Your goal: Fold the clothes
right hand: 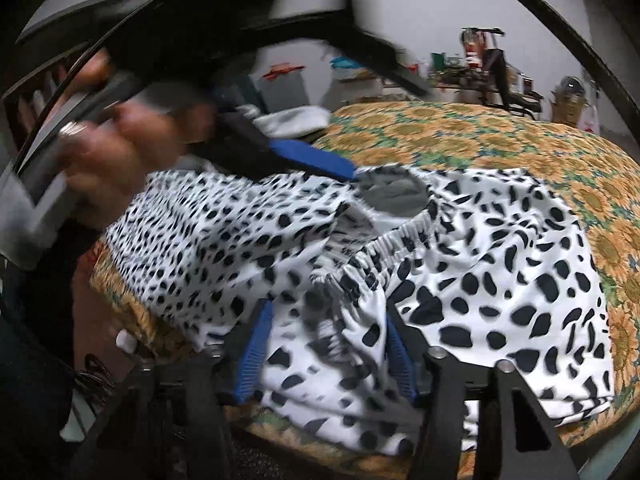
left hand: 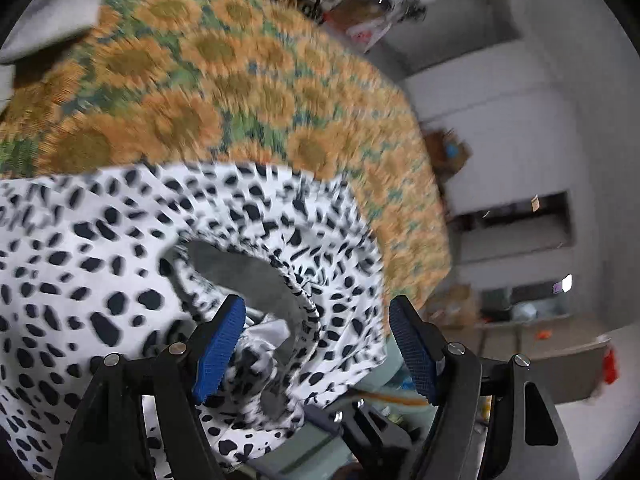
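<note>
A white garment with black spots [left hand: 80, 260] lies on a sunflower-print bedcover [left hand: 200, 80]. Its elastic waistband [left hand: 308, 312] gapes and shows a grey inside. My left gripper [left hand: 318, 302] stands open, with its blue pads on either side of the waistband opening and loose cloth bunched between them. In the right wrist view the garment [right hand: 500, 280] spreads over the bedcover [right hand: 480, 132]. My right gripper [right hand: 328, 308] is open at the near hem, its fingers straddling a fold of the gathered waistband [right hand: 384, 248]. A hand [right hand: 120, 152] holds the left gripper, whose blue pad [right hand: 312, 158] touches the far waistband edge.
A folded grey cloth [left hand: 60, 8] lies at the far corner of the bed. A white cloth [right hand: 296, 118] sits beyond the garment. White built-in shelves [left hand: 520, 220] stand past the bed's edge. A cluttered table [right hand: 480, 64] stands behind the bed.
</note>
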